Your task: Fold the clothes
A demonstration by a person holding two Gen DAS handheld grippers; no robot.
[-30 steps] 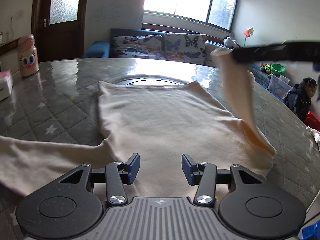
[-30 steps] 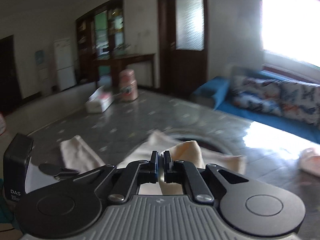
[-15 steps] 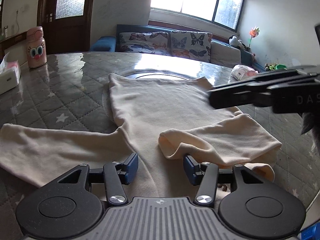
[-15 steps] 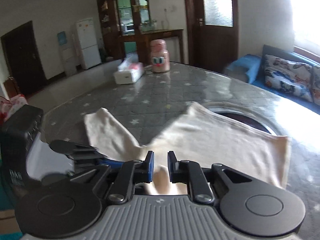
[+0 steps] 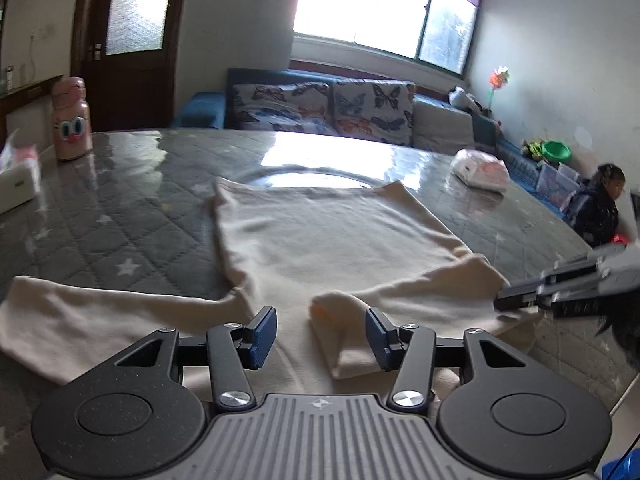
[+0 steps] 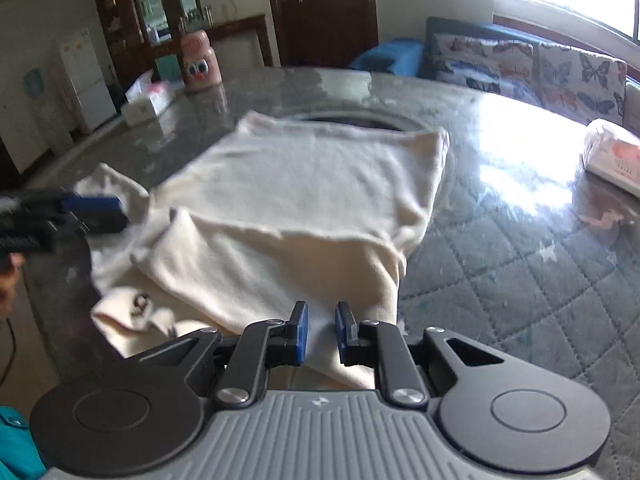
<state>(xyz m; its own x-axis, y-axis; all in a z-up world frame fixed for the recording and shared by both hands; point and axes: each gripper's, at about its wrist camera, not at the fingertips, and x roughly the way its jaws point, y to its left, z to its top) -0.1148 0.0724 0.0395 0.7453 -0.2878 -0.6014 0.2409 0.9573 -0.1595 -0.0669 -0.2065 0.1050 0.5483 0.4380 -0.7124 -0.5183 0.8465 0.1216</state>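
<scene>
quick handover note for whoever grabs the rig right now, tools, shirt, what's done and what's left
Left tool: open, empty, hovering low over the near edge of the cream long-sleeve shirt.
Right tool: jaws slightly apart over the shirt's right edge, gripping nothing.
Shirt: spread flat on the quilted table cover. Right sleeve is folded in across the body. Left sleeve lies stretched out sideways.
Done: right sleeve fold.
Left: probably fold the left sleeve in, then fold the body.
</scene>
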